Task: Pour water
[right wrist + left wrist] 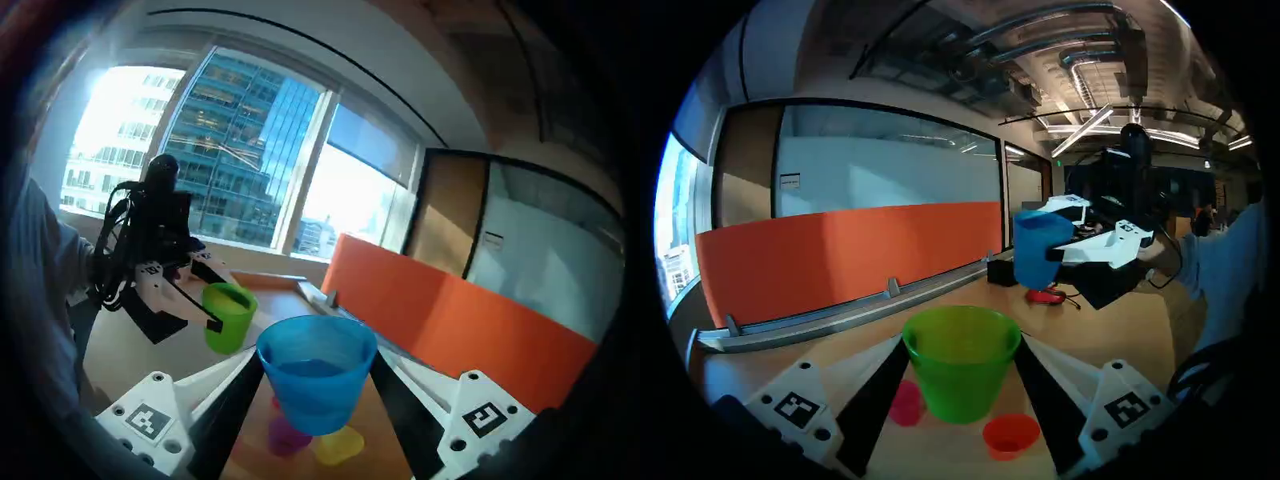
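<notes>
The left gripper [962, 356] has its jaws closed on both sides of the green cup [962, 384]. It holds the cup upright above the desk [1120, 336]. The right gripper [316, 384] has its jaws squeezed around the blue cup [316, 400], and there is water [310, 369] low inside it.

In the left gripper view the blue cup is farther off, to the right of the green one and a bit higher. They do not touch.

To pour well, I think the blue cup should come over until its rim is just above the green cup's open top. Then tip it slowly, so the water runs in a thin stream. Hold the green cup straight. A fast tip could splash the little pink cup [906, 402] and orange cup [1010, 434] on the desk below.
</notes>
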`<action>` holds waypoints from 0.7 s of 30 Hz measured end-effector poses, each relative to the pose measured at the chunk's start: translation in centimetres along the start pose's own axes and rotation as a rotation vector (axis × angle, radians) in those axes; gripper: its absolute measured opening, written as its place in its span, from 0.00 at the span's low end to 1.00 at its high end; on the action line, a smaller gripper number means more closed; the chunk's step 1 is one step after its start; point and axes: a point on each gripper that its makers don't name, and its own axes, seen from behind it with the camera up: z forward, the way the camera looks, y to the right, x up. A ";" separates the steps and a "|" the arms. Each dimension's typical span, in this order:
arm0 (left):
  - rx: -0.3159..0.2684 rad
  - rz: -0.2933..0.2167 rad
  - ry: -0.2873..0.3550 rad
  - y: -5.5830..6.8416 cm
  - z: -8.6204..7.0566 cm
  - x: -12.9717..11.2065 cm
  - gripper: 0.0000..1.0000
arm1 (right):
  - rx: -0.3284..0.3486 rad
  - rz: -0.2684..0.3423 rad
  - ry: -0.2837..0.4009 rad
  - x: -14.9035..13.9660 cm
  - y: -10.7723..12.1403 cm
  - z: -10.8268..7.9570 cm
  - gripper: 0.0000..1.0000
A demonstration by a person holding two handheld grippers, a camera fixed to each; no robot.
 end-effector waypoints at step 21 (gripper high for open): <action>-0.028 -0.013 0.020 2.6 0.7 -0.3 0.88 | 0.004 -0.293 0.012 4.5 1.0 2.6 0.91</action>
